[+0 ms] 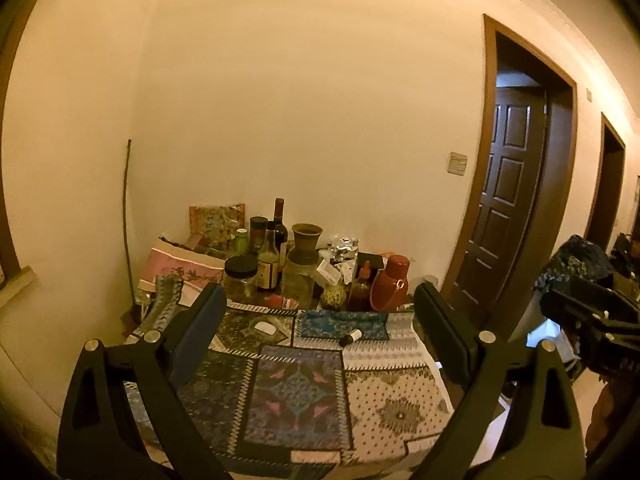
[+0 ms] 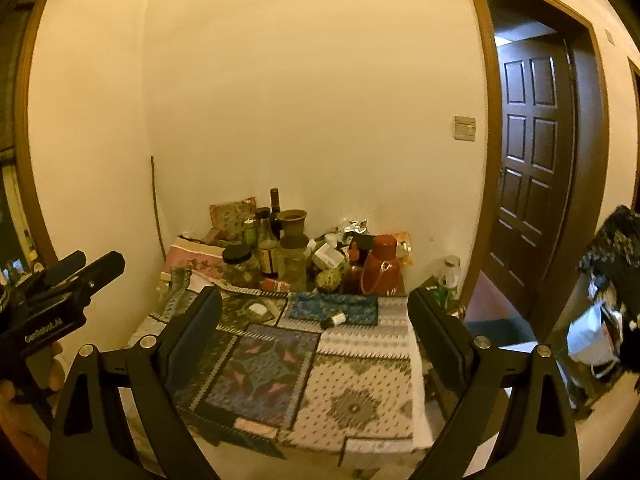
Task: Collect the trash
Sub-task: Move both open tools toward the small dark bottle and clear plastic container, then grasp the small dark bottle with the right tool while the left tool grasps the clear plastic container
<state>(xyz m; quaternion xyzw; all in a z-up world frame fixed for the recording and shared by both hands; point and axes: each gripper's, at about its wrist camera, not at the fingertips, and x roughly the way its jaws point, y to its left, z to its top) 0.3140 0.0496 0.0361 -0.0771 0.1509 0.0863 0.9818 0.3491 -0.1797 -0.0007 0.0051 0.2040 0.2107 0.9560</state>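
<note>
On the patchwork cloth (image 1: 384, 412), a small cylindrical bottle (image 1: 351, 337).

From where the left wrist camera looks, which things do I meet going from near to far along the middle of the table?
Patchwork tablecloth → small dark vial with a white cap → red flask → crumpled silver foil → wall.

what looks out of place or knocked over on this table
A small bottle lies on its side alone on the patchwork tablecloth, apart from the upright jars and bottles crowded at the wall end. A small white object also sits loose nearby. Both grippers are open and hold nothing.
</note>
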